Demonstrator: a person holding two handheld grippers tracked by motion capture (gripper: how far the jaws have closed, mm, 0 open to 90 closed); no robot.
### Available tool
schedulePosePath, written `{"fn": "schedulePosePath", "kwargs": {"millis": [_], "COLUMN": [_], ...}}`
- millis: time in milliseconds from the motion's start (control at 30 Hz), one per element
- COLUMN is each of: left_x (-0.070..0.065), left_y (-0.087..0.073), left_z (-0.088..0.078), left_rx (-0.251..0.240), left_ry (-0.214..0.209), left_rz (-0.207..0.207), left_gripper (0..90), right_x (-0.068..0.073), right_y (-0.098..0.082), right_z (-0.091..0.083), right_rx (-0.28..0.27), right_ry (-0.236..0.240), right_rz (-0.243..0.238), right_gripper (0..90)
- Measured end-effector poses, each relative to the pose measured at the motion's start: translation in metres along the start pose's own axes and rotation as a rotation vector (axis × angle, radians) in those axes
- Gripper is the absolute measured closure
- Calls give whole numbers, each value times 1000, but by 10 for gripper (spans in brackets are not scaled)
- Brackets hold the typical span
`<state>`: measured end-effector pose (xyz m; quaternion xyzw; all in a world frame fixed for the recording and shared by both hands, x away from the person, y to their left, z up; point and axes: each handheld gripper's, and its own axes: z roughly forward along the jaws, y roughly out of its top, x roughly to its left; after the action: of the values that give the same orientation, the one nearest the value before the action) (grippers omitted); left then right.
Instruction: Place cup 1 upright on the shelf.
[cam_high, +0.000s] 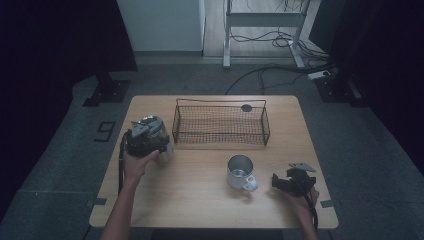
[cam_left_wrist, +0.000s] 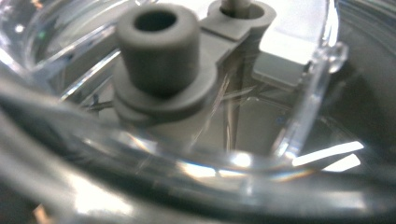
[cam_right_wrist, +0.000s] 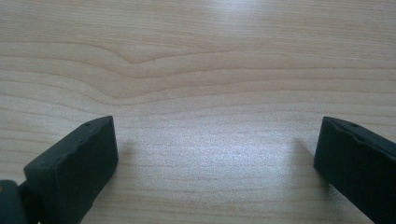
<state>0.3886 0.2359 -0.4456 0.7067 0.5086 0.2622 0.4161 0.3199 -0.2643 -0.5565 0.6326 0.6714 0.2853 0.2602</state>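
1. The left gripper (cam_high: 146, 136) has a clear container (cam_high: 161, 137) in hand at the table's (cam_high: 200, 200) left side, just left of the wire basket (cam_high: 220, 123). From the high view it looks lifted off the wood, though the dim light leaves that uncertain.
2. Judging by the layout, the pick-up seems done. What is left is the carry and the set-down, likely into the basket, which stands empty.
3. The left gripper view looks straight into the container: curved clear wall and a grey hub (cam_left_wrist: 159, 51) inside, right against the lens. The jaws are hidden there; since the container hangs from the gripper, I take them as pinching its wall or rim.
4. The right gripper (cam_right_wrist: 215, 154) rests low over bare wood at the near right, jaws spread wide with nothing between them.
5. A steel mug (cam_high: 241, 172) stands between the two grippers, near the right one, untouched.
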Motion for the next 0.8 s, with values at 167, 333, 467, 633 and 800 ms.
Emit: {"fn": "schedulePosePath", "kwargs": {"millis": [167,333,467,633,800], "left_x": [-5,-10,-14,-19,-24], "left_y": [6,13,19,24,29], "left_z": [1,1,-1,-2,-3], "left_rx": [4,3,-6,-12,-20], "left_ry": [-9,-12,-15,-26,-34], "left_rz": [4,8,15,24,27], "left_gripper": [37,37,37,37,37], "right_x": [0,0,0,0,0], "right_y": [0,0,0,0,0], "right_z": [0,0,0,0,0], "right_rx": [1,0,0,1,1], "right_ry": [0,0,0,0,0], "right_rz": [1,1,0,1,1], "right_gripper": [0,0,0,0,0]}}
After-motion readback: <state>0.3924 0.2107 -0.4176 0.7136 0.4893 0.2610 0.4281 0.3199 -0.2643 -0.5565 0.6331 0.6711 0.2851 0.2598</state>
